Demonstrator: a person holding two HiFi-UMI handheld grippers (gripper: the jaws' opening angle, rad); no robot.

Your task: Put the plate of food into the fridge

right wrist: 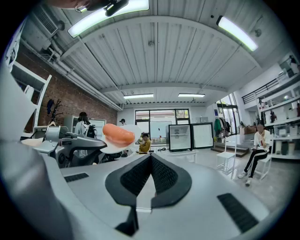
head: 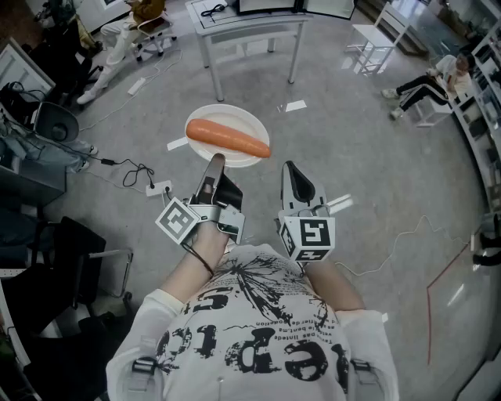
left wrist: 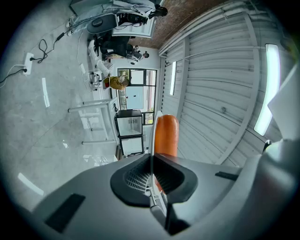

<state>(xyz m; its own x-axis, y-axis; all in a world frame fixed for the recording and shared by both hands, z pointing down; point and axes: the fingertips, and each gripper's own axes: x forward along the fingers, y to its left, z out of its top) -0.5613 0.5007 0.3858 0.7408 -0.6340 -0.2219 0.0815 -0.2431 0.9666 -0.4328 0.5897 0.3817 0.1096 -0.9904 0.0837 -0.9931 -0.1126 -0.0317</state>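
A white plate (head: 235, 119) carrying a long orange piece of food (head: 228, 138) hangs above the floor. My left gripper (head: 214, 163) is shut on the plate's near rim. In the left gripper view the plate (left wrist: 151, 136) shows edge-on between the closed jaws of that gripper (left wrist: 151, 161), with the orange food (left wrist: 166, 136) beyond. My right gripper (head: 290, 168) is beside it on the right, shut with nothing in it. From the right gripper view (right wrist: 151, 159) the plate (right wrist: 133, 131) and the food (right wrist: 118, 134) are at the left. Two glass-door fridges (right wrist: 179, 137) (right wrist: 203, 135) stand far ahead.
A white table (head: 250, 23) stands ahead, with a white chair (head: 376, 39) to its right. A person sits at the far right (head: 430, 82), another at the far left (head: 125, 35). Cables and a power strip (head: 159, 188) lie on the floor at the left.
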